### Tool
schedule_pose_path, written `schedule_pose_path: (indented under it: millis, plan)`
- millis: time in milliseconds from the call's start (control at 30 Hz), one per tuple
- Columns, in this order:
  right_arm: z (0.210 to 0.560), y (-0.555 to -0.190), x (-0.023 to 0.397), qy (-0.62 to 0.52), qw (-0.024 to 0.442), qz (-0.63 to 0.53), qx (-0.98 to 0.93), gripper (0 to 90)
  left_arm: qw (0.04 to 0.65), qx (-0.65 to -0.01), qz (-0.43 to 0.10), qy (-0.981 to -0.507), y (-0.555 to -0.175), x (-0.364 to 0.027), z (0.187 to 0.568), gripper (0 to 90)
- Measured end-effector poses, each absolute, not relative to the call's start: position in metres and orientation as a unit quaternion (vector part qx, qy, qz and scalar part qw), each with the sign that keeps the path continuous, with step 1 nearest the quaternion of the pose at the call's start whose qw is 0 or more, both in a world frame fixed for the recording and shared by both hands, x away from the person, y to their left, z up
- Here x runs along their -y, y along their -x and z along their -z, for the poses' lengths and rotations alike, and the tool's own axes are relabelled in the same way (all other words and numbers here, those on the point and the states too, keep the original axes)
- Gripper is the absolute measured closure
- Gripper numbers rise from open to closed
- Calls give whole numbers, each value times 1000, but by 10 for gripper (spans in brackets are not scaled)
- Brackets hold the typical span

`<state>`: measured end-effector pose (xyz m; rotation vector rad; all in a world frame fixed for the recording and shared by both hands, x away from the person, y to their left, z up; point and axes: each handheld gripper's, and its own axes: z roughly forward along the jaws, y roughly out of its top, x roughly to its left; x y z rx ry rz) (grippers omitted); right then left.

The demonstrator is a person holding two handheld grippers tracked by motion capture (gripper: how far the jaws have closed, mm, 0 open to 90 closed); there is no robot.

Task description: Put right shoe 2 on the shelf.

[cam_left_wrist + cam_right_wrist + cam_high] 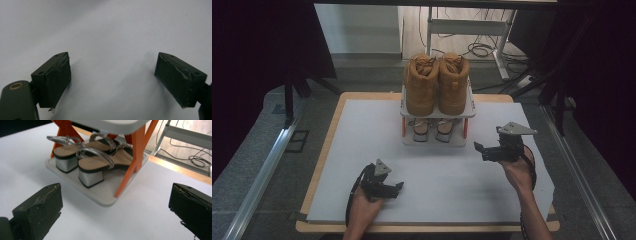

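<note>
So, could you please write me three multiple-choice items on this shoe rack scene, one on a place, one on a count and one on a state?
1. Where do the tan boots stand?
A. on the top shelf of the rack
B. on the bare table
C. on the floor

2. How many sandals sit on the bottom shelf?
A. one
B. two
C. four

3. How does the right gripper stand?
A. shut on a sandal
B. shut on nothing
C. open with nothing between its jaws

Key: 1 A, the high view shows them side by side on top; 2 B, the right gripper view shows a pair; 3 C, its jaws stand wide apart over the white table.
</note>
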<state>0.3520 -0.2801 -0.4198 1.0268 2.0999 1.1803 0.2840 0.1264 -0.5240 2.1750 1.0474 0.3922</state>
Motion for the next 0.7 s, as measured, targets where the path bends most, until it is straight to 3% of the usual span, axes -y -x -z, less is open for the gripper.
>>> schedule_pose_path:
  millis: [700]
  plan:
    - [446,-327,296,-387,243,-418,-785,0,341,-403,-151,-836,-284,-126,524,133]
